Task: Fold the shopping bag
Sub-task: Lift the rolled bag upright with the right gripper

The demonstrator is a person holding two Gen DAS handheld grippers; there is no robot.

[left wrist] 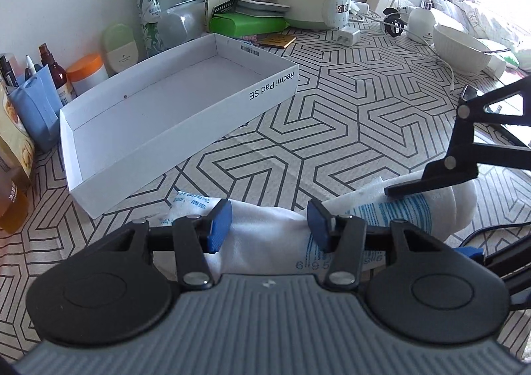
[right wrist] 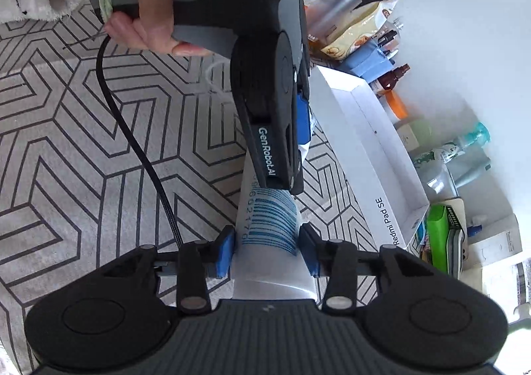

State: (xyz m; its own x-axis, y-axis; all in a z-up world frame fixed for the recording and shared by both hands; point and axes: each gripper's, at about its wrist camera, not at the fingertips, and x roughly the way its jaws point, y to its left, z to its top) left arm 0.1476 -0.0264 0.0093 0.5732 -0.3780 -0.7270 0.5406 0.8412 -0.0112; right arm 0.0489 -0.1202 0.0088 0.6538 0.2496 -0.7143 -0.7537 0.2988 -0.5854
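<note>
A white shopping bag [left wrist: 265,235] with blue print lies rolled into a long strip on the patterned tablecloth. My left gripper [left wrist: 269,225] straddles its middle, and the bunched plastic fills the gap between the blue pads. In the right wrist view the strip of the shopping bag [right wrist: 265,279] runs straight between the pads of my right gripper [right wrist: 267,250]; they stand at its two edges without squeezing it. Farther along the strip, the left gripper [right wrist: 292,187] shows edge-on, tips down on the bag. A black finger [left wrist: 428,176] of the right gripper rests over the bag's right end.
A shallow white box [left wrist: 166,116] stands just beyond the bag, also seen as the box [right wrist: 381,159] on the right. Bottles, a kettle base [left wrist: 315,7] and a white bowl [left wrist: 461,46] crowd the far edge. A black cable [right wrist: 142,159] trails across the cloth below a person's hand [right wrist: 146,20].
</note>
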